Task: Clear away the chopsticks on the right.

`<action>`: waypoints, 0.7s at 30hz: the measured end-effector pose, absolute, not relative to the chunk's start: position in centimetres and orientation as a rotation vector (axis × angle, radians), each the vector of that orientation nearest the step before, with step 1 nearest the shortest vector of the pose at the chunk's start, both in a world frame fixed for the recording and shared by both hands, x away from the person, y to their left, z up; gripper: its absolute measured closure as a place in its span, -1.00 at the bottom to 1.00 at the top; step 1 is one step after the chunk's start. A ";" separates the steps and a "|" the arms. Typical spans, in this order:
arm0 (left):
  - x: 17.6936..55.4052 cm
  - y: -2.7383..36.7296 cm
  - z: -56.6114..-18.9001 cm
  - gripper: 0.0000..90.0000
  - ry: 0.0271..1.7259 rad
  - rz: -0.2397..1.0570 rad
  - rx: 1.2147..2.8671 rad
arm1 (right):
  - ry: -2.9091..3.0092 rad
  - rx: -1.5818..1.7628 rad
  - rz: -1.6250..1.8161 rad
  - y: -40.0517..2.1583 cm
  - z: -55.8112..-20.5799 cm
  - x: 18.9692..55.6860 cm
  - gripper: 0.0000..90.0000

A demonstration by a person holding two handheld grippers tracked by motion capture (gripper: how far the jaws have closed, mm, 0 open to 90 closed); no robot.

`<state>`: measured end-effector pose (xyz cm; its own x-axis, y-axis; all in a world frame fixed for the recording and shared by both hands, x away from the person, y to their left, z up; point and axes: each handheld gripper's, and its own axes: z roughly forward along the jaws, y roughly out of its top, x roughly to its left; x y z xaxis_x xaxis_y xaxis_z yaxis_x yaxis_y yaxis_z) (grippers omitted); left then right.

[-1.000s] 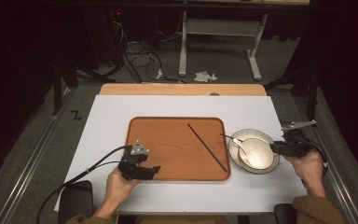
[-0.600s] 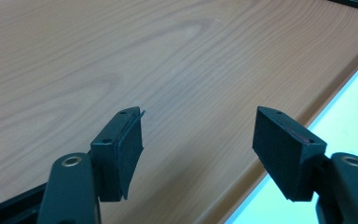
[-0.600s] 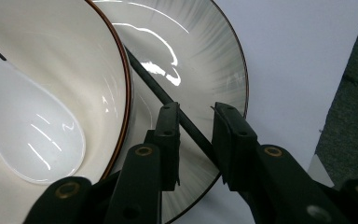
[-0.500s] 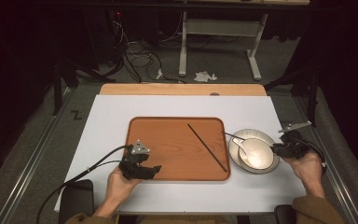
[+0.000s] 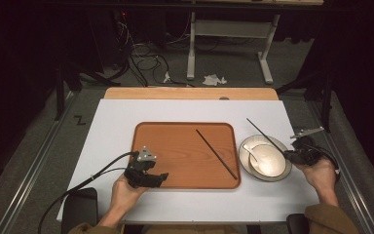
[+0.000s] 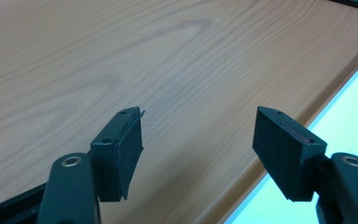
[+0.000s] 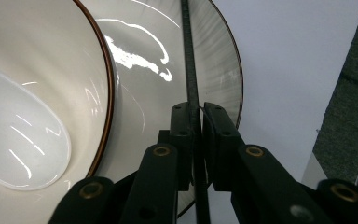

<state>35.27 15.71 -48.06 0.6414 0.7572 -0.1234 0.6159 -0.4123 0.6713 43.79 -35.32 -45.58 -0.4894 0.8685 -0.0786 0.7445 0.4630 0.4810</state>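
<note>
Gripping chopstick (image 7: 189, 70) w/ R tongs (image 7: 196, 122)

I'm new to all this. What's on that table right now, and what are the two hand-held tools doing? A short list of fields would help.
Surface: white table
Tray: wooden tray, one dark chopstick lying on it
Dishes: bowl on a plate, white spoon inside the bowl
Right tool: jaws have just been closing, now clamped on a second chopstick that crosses the plate
Left tool: jaws apart, nothing between them, over the tray's near edge
</note>
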 end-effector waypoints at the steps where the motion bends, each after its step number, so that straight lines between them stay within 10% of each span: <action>1: 35.3 15.7 -48.1 -0.27 1.064 0.259 2.158 | 2.401 1.377 0.559 -35.3 -45.6 43.8 0.89; 21: 35.2 15.8 -48.0 -0.27 1.059 0.262 2.162 | 2.350 1.300 0.711 -34.6 -43.2 42.7 0.92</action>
<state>35.16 15.76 -47.97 0.6442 0.7554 -0.1194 0.6128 -0.4164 0.6716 42.74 -34.57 -43.19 -0.5107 0.8570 -0.0689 0.6750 0.4493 0.5853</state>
